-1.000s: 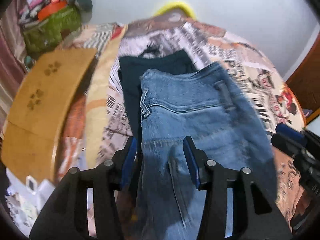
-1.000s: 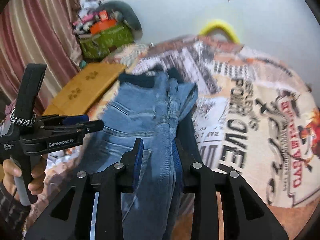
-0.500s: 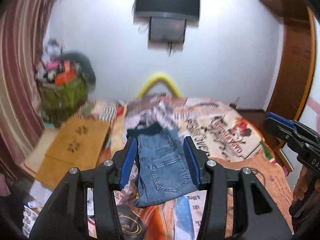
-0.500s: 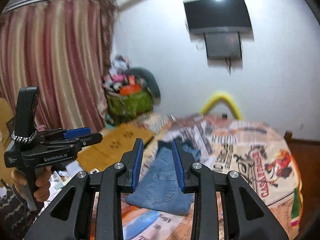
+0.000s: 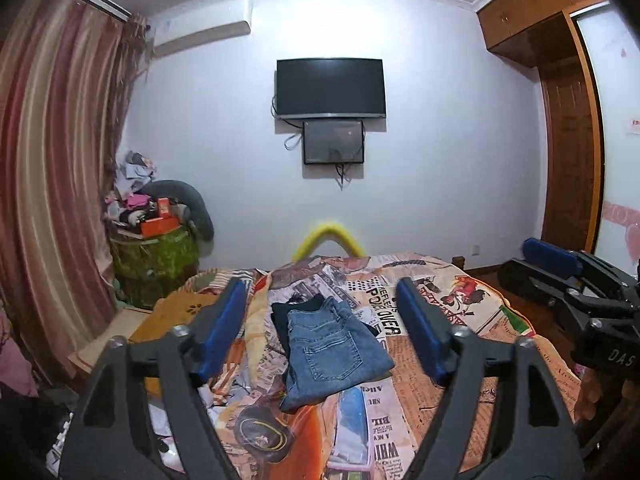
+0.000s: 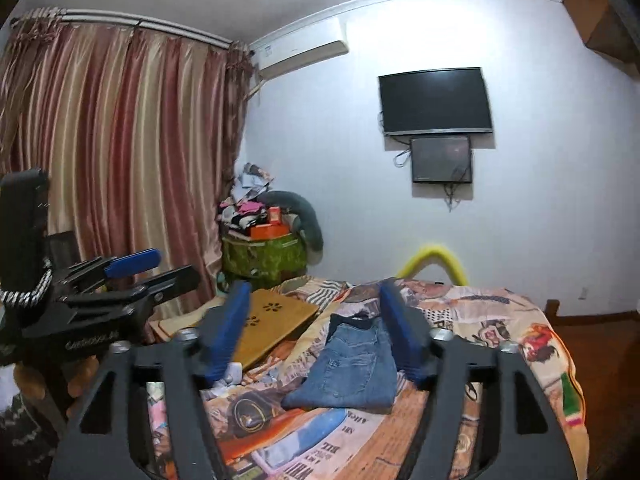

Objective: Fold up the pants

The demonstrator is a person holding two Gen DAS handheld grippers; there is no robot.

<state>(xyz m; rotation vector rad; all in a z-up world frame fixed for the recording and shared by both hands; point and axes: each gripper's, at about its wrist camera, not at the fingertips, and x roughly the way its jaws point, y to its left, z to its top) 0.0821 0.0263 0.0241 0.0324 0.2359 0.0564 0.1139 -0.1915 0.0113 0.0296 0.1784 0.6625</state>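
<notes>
Bedroom with a bed point(image 5: 460, 312) under a loud printed cover. From the left wrist view, the jeans point(image 5: 336, 350) lie folded in the middle of it, on top of a dark garment point(image 5: 282, 320). Left tool point(image 5: 320, 332) is empty, jaws opening wide, well back from them. From the right wrist view, the jeans point(image 6: 352, 368) look like a neat packet; right tool point(image 6: 316, 332) is empty too, jaws opening. Denim's probably heavy-ish, floppy but grippy, so I'd pinch the thick waistband or folded edge.
</notes>
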